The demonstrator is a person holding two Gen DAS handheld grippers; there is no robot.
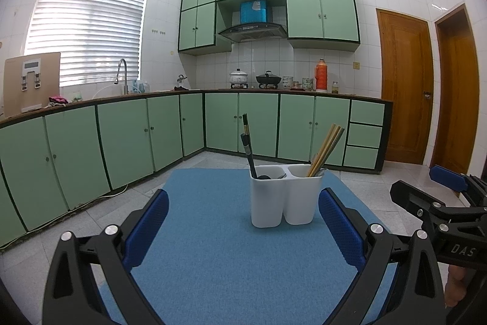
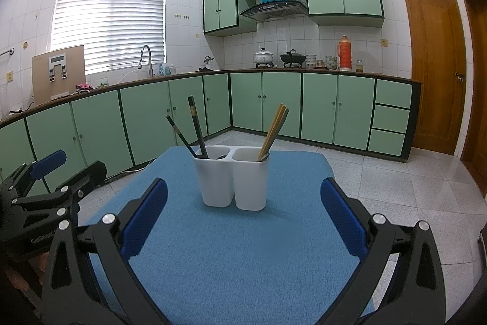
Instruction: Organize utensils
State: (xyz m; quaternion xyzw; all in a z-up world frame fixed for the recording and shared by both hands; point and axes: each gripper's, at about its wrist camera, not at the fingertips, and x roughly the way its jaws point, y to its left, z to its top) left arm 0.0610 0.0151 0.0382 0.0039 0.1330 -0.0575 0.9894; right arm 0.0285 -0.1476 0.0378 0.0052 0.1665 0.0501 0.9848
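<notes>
A white two-compartment utensil holder (image 1: 284,197) (image 2: 233,178) stands upright on the blue mat (image 1: 213,249) (image 2: 231,249). Its left compartment holds black chopsticks (image 1: 248,148) (image 2: 194,127) and a dark spoon; its right compartment holds tan wooden chopsticks (image 1: 327,146) (image 2: 275,127) with a metal utensil end beside them. My left gripper (image 1: 243,221) is open and empty, short of the holder. My right gripper (image 2: 243,212) is open and empty too, just in front of the holder. Each gripper shows at the edge of the other's view: the right gripper (image 1: 438,203), the left gripper (image 2: 45,181).
The mat covers a small table with tiled floor (image 2: 395,172) around it. Green base cabinets (image 1: 121,142) run along the left and far walls under a counter with a sink tap (image 1: 121,72), pots and a red flask (image 1: 321,75). Wooden doors (image 1: 404,84) stand at right.
</notes>
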